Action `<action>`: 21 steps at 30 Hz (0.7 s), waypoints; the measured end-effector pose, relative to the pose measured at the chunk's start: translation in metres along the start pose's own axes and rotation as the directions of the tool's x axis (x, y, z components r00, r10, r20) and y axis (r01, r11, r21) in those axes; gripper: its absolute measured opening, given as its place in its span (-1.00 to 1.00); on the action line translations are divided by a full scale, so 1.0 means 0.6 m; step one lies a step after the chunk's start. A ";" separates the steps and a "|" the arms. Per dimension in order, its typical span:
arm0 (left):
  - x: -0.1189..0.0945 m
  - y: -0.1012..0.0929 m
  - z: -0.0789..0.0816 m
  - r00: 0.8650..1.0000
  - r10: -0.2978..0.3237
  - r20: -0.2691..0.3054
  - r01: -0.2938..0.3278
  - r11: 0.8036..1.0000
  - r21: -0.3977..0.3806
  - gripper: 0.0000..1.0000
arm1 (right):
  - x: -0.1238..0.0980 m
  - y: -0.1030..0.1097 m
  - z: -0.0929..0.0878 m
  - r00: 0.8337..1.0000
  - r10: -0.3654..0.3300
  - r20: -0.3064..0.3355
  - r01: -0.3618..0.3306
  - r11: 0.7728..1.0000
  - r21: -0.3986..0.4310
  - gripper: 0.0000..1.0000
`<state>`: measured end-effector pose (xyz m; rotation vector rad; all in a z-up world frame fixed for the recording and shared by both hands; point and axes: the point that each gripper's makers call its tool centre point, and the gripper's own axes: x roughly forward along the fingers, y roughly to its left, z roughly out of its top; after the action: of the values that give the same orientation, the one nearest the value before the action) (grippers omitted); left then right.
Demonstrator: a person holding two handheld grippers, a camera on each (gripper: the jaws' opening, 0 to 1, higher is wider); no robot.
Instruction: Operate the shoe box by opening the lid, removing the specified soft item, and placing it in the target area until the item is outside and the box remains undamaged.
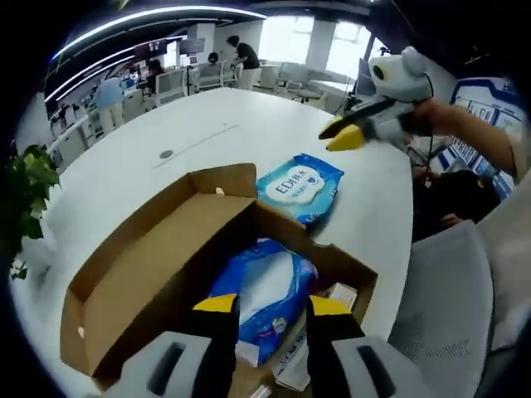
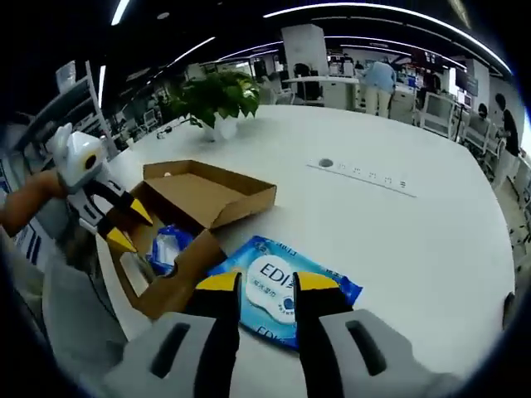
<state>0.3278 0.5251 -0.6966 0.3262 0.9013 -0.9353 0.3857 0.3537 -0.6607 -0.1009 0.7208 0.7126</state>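
An open cardboard shoe box [image 1: 158, 274] [image 2: 199, 195] lies on the white table, its lid folded back flat. A blue and white soft pack [image 1: 265, 294] [image 2: 166, 245] rests inside it. My left gripper [image 1: 272, 308] [image 2: 124, 228] hangs open just above that pack, touching nothing. A second blue pack marked EDI [image 1: 300, 186] [image 2: 286, 294] lies flat on the table beside the box. My right gripper [image 2: 270, 283] [image 1: 342, 137] hovers open above it, clear of its surface. A person's arm holds each gripper.
White paper items [image 1: 340, 294] lie in the box's near corner. A potted plant [image 2: 220, 95] [image 1: 29, 182] stands at the table's edge. A grey chair [image 1: 448, 298] is close by the box. A socket strip [image 2: 365, 176] sits mid-table. People work at far desks.
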 end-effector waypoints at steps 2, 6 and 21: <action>0.001 -0.001 -0.004 1.000 -0.016 -0.010 0.017 0.999 0.040 -0.37 | 0.003 0.012 0.003 1.000 0.016 -0.005 -0.016 1.000 -0.023 -0.54; 0.005 -0.003 -0.010 0.999 -0.041 -0.028 0.043 0.996 0.082 -0.39 | 0.009 0.031 0.008 0.999 0.039 -0.011 -0.040 0.998 -0.054 -0.54; 0.038 -0.018 -0.031 0.976 -0.147 -0.158 0.184 0.949 0.258 -0.54 | 0.035 0.104 0.014 0.991 0.125 -0.055 -0.133 0.975 -0.180 -0.56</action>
<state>0.3153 0.5174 -0.7242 0.5614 0.9376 -1.2080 0.3625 0.4159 -0.6582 -0.2405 0.7060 0.9030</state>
